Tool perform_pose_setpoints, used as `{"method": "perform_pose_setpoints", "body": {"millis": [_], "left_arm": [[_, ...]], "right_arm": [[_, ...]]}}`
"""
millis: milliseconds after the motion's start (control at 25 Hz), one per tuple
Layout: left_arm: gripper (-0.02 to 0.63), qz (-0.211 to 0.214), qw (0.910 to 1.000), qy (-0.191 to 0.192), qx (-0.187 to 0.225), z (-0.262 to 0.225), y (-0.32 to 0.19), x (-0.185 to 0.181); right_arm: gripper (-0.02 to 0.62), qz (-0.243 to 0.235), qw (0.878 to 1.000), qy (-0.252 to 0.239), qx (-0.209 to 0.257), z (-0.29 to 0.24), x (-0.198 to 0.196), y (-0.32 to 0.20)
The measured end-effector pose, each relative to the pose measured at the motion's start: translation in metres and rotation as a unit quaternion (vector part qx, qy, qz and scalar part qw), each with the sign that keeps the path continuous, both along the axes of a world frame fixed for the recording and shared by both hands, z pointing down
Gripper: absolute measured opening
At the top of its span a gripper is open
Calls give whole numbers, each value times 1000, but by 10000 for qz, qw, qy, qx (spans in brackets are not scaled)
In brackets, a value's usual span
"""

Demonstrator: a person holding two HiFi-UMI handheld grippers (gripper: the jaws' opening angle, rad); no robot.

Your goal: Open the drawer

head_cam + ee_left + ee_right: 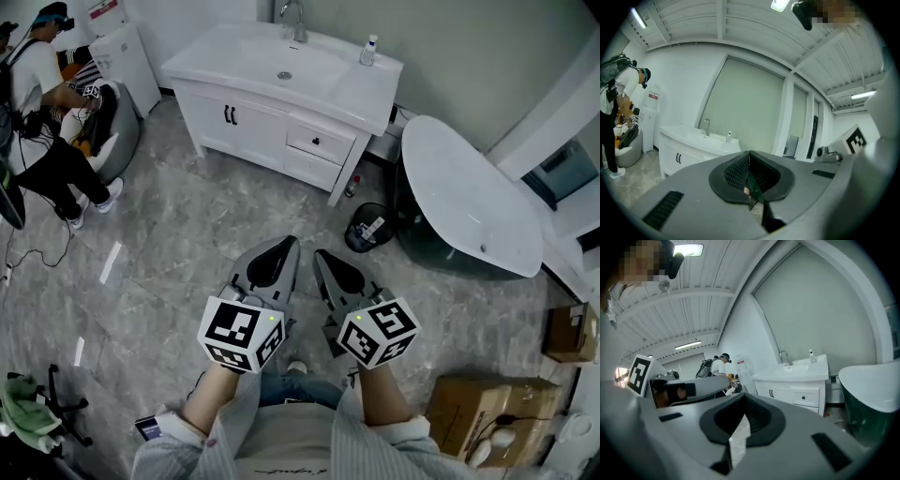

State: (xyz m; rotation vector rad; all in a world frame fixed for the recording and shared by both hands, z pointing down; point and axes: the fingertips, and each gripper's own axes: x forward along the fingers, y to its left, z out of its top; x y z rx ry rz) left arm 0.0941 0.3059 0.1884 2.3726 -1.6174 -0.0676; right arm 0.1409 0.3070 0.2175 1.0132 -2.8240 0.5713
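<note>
- The floor is grey marbled tile, and a pale green wall runs along the far side of the room.
- A white vanity stands against that wall. Its sink is set into the top, with a tap at the back and a small bottle near the right end of the counter.
- The drawer is in the right half of the vanity front, just under the counter, with one dark knob. It sits closed, flush with the front. A second drawer front lies below it, and two cabinet doors with dark handles are to its left.
- A white bathtub stands to the right of the vanity. A black bin sits on the floor near the vanity's right leg and just beside the tub.
- Cardboard boxes are stacked in the near right corner.
- Another person stands at the far left beside a white cabinet.
- The left gripper and the right gripper are held side by side over bare floor. Both point toward the vanity and are well apart from it.
- The left gripper's jaws are pressed together with nothing between them.
- The right gripper's jaws are also fully together and empty.
</note>
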Motion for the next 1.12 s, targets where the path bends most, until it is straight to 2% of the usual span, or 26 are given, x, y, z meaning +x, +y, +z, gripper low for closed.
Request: {"method": "perform_pose_setpoints", "body": {"millis": [360,680,920,1120], "left_arm": [[17,281,9996,-9,-29,-1,-76,-62],[17,421,9991,59,22,-1,-99,-109],[17,406,9990,209,-25,4,-113,-124],[17,357,9992,171,-81,14,-128,-132]], "right_arm": [[8,293,9995,-34,-71,1,-59,-74],[8,631,9979,23,-119,12,-89,-95],[8,727,9970,153,-231,19,-93,-108],[8,710,9968,147,-336,31,-98,-127]]}}
